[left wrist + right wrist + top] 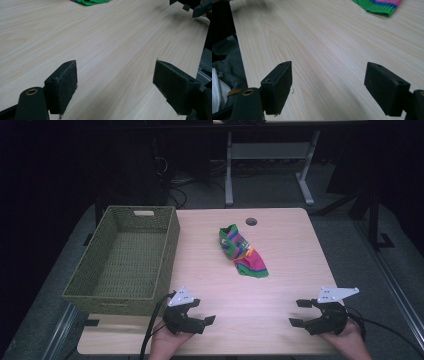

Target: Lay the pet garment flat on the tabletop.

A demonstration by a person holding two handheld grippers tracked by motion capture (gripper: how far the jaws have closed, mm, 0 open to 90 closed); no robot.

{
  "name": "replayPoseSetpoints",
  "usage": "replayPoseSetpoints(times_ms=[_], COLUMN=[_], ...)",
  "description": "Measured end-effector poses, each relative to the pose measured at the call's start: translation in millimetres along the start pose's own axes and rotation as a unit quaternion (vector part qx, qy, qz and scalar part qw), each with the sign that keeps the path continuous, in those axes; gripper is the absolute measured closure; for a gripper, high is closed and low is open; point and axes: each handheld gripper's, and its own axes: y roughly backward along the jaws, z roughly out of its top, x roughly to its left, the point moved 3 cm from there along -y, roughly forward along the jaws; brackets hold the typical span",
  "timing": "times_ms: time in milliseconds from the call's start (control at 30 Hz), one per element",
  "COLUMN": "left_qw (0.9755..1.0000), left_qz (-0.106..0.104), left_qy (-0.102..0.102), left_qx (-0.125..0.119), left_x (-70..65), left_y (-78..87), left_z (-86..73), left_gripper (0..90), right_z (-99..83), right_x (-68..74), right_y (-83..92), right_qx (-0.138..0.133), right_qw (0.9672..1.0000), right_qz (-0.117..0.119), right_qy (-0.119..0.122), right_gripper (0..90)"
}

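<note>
Pale wood-grain table (280, 270), dark room behind; desk legs and cables on the floor beyond the far edge, a round cable hole (251, 221) near that edge.

High view, left to right:
- Basket (170, 237): green woven, rectangular, on the left part of the table, its left side overhanging the edge. Handle slot in the far wall. Inside looks bare as far as the high view reaches.
- Left gripper (206, 312): near front edge, just in front of the basket's near right corner. Jaws apart, nothing between them, pointing right. Grey plate on top, cable trailing toward the front edge.
- Sock (241, 251): striped knit, green, pink and blue, lying flat mid-table, right of the basket and apart from it, well apart from both grippers.
- Right gripper (300, 312): near front right, jaws apart and bare, pointing left toward the other gripper. Grey plate on top.

Left gripper view: both pads wide apart over bare wood. A green knit edge of the sock (91, 2) at the top of frame. The right gripper's jaw tips (192, 6) show at the top right corner.

Right gripper view: pads wide apart over bare wood. Sock's green cuff with pink and blue stripes (380, 6) at top right, rib texture legible here, not in the high view. Grey fabric past the table edge at left; cannot tell what it is.
</note>
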Motion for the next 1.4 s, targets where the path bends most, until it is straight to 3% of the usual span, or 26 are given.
replayPoseSetpoints(times_ms=[100,233,400,733,1400], left_qw=[1.0000,1.0000,1.0000,0.9999,0.9998], left_qz=[-0.002,-0.004,-0.003,0.002,0.001], left_qy=[-0.005,-0.002,-0.002,-0.010,-0.018], left_qx=[0.000,-0.003,-0.004,-0.009,-0.012], left_x=[0.0,1.6,2.5,-0.1,-0.7], left_y=[0.0,0.1,1.7,2.5,4.1], left_z=[0.1,0.1,0.7,1.2,2.6], left_gripper=[19.2,19.3,19.3,19.2,19.3], right_z=[4.0,8.5,22.1,41.9,76.9], right_x=[-0.4,-1.0,-2.2,-5.0,-18.1], right_y=[-2.2,-2.4,-6.4,-12.9,-22.0], right_qx=[0.025,0.026,0.017,0.022,0.059], right_qw=[0.9992,0.9992,0.9986,0.9988,0.9971], right_qz=[0.022,0.026,0.044,0.042,0.047], right_qy=[-0.022,-0.015,-0.023,-0.013,0.009], right_gripper=[24.1,23.1,20.9,16.8,14.8])
